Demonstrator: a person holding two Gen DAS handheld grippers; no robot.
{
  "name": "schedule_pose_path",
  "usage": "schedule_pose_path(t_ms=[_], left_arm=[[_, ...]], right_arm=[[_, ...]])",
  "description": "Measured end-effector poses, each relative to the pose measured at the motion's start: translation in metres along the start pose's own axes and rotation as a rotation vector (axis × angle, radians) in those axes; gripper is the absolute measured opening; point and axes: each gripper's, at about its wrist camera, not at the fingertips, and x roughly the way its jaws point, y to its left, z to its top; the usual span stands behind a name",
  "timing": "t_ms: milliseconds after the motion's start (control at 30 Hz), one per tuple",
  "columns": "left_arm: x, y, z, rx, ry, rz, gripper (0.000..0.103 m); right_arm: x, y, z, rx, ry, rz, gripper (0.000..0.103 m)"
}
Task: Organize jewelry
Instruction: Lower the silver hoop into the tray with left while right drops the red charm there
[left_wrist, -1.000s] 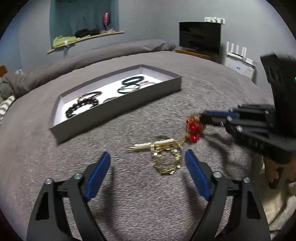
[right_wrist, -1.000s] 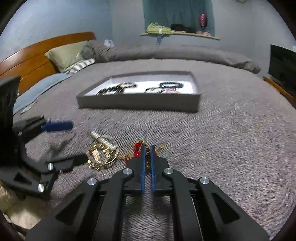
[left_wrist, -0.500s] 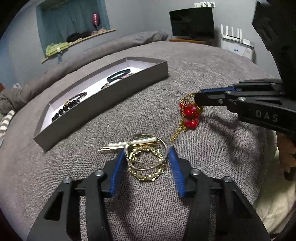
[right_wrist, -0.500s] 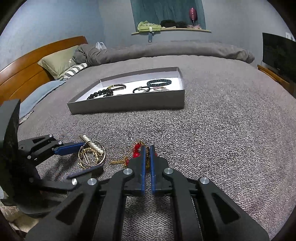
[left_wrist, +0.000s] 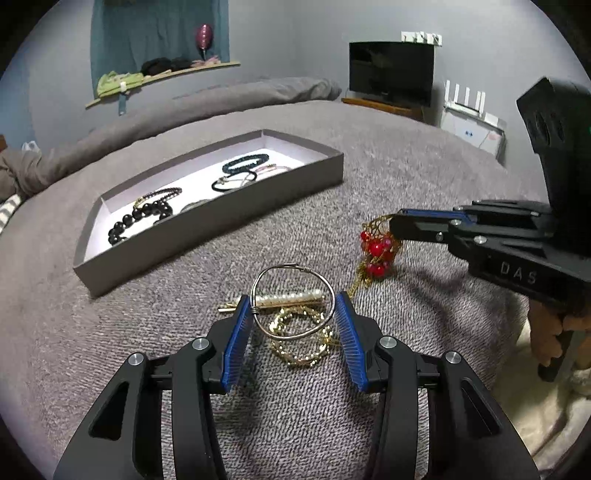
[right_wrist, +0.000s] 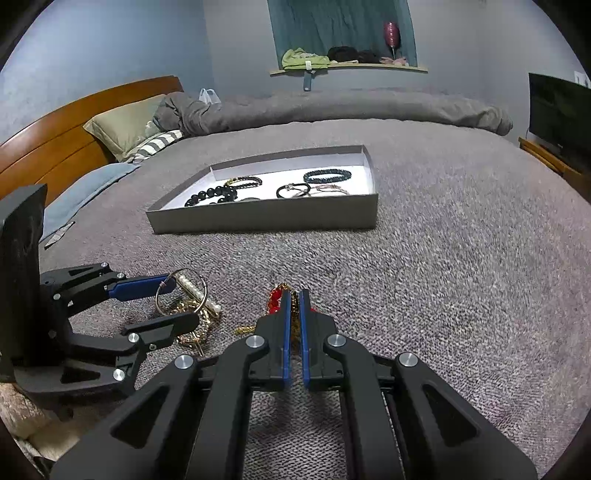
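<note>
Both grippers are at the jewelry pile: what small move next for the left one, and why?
Probably lift the left gripper straight up a little. Its fingers grip the silver ring on both sides, but the ring sits over the gold chain and pearl pin, so check that it comes free.

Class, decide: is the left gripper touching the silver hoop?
Touching. The left wrist view shows the silver hoop pressed against both blue pads of the left gripper.
</note>
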Motion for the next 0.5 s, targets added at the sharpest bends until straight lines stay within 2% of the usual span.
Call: schedule_pose_path(t_ms=[167, 500], left_arm=[[-0.009, 0.01, 0.011, -0.034, -0.02, -0.017, 0.048], [-0.024, 0.047, 0.053, -0.076, -0.084, 0.053, 0.048]], right_arm=[[-0.007, 0.007, 0.018, -0.033, -0.041, -0.011, 0.004], [-0.017, 0.008, 0.085, -0.054, -0.161, -0.03, 0.004]])
